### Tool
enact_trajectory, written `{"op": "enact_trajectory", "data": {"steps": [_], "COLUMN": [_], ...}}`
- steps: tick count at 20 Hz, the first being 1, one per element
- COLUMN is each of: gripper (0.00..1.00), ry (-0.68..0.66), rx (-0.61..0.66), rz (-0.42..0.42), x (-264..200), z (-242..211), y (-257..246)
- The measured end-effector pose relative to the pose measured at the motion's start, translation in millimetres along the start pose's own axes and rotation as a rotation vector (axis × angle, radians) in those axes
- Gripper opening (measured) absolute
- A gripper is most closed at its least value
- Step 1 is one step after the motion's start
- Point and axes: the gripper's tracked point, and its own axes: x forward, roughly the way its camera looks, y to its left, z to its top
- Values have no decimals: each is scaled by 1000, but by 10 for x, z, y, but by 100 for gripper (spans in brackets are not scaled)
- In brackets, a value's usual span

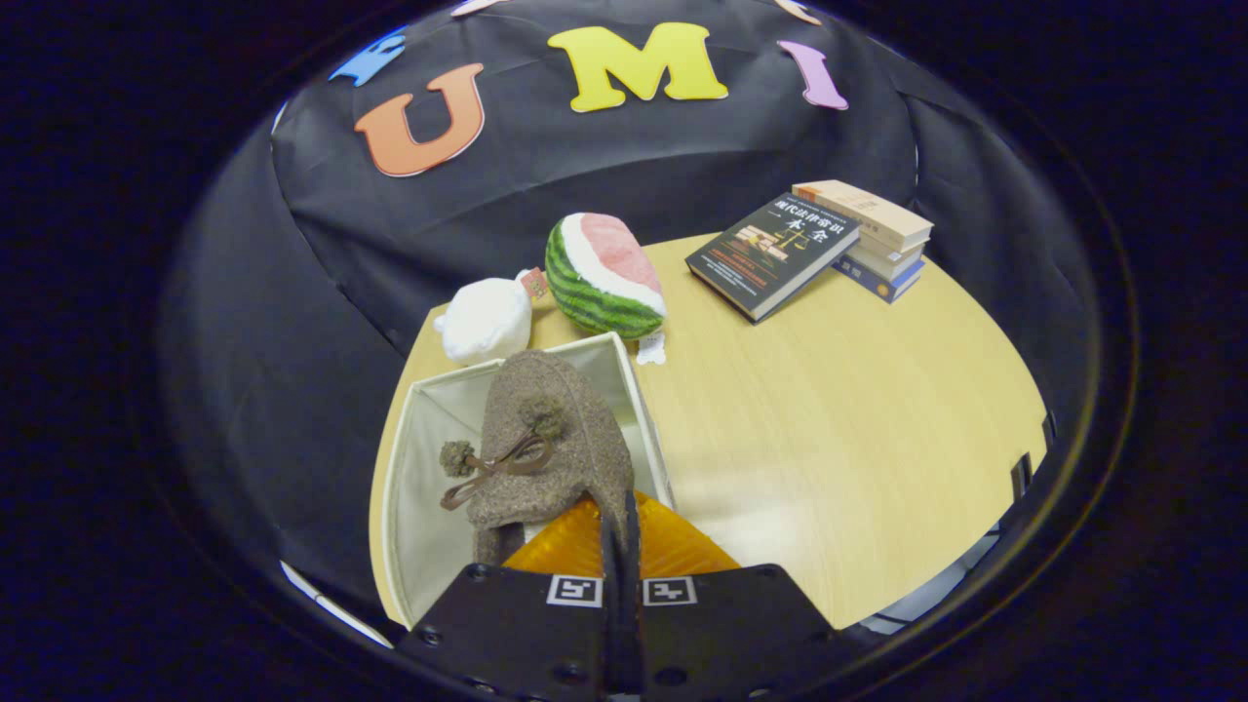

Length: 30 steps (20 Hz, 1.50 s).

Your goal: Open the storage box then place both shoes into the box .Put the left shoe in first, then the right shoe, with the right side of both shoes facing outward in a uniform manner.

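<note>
Black cloth hangs behind a round wooden table (858, 409). From the left come a white plush (485, 319), a melon toy (603, 276) and some books (814, 249). Nearer, the open box (414, 468) holds a brown fuzzy shoe (551, 439). The gripper (621, 531) is clenched on the shoe's back edge, fingers nearly touching. The shoe hides the box floor, and its heel is hidden too.

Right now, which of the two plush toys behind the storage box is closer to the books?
The watermelon-slice plush: it sits between the white plush and the books. The tool is shut on the brown shoe.
</note>
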Motion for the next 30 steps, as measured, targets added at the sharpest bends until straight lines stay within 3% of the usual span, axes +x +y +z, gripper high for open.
{"op": "enact_trajectory", "data": {"steps": [6, 10, 13, 14, 15, 18, 19, 23, 30], "gripper": [4, 18, 20, 25, 42, 71, 77, 94, 96], "ry": [-52, -50, -85, -95, -110, -201, -234, -401, -556], "rx": [-88, -87, -100, -106, -117, -151, -165, -222, -193], "rz": [-87, -69, -42, -18, -2, 24, 30, 26, -12], "x": [87, 96, 29, -6, -67, -350, -450, -909, -1492], "z": [44, 24, 121, 158, 200, 426, 507, 926, 1361], "y": [26, 108, 142, 177, 207, 210, 200, -17, -745]}}
